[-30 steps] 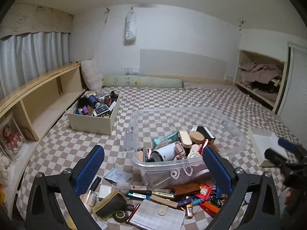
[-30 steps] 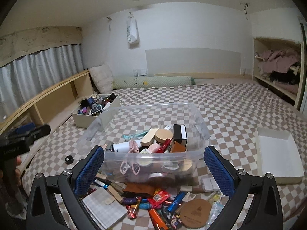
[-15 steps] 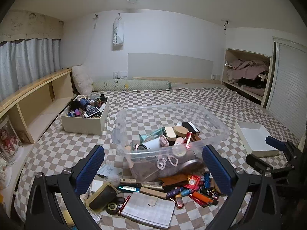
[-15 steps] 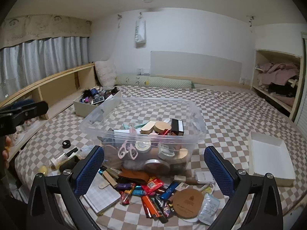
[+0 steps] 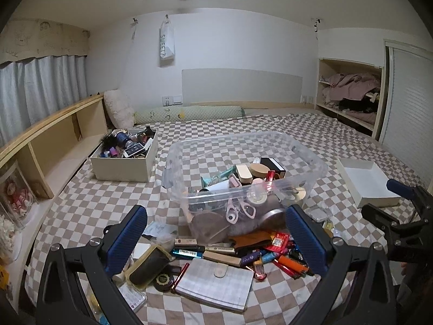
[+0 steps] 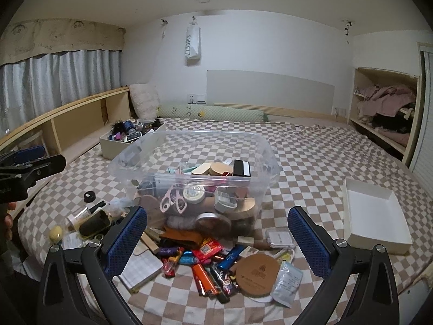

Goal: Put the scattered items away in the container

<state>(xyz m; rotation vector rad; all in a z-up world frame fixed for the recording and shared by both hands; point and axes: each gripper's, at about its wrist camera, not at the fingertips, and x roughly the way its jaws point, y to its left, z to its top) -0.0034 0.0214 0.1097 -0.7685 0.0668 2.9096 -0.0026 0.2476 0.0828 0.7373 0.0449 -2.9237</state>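
Note:
A clear plastic bin [image 5: 311,159] [image 6: 259,146] stands on the checkered bed, partly filled with small items and pink scissors [image 6: 173,199]. A pile of scattered items lies in front of it: a grid-pattern wallet [image 5: 216,284] [image 6: 142,269], lighters [image 5: 291,264] [image 6: 201,275], a round brown coaster [image 6: 257,273], a silver packet [image 6: 286,283], a dark case [image 5: 147,264]. My left gripper [image 5: 216,241] is open and empty above the pile. My right gripper [image 6: 217,239] is open and empty above the pile.
A cream box [image 5: 121,166] [image 6: 108,146] full of cosmetics stands at the left by the wooden shelf [image 5: 54,140]. An empty white tray [image 5: 379,195] [image 6: 374,239] lies at the right. A small bottle [image 6: 81,212] and a black cap [image 6: 89,196] lie left of the bin.
Both grippers have pulled back and risen from the bin, so more of the pile in front of it shows. Both stay open and empty.

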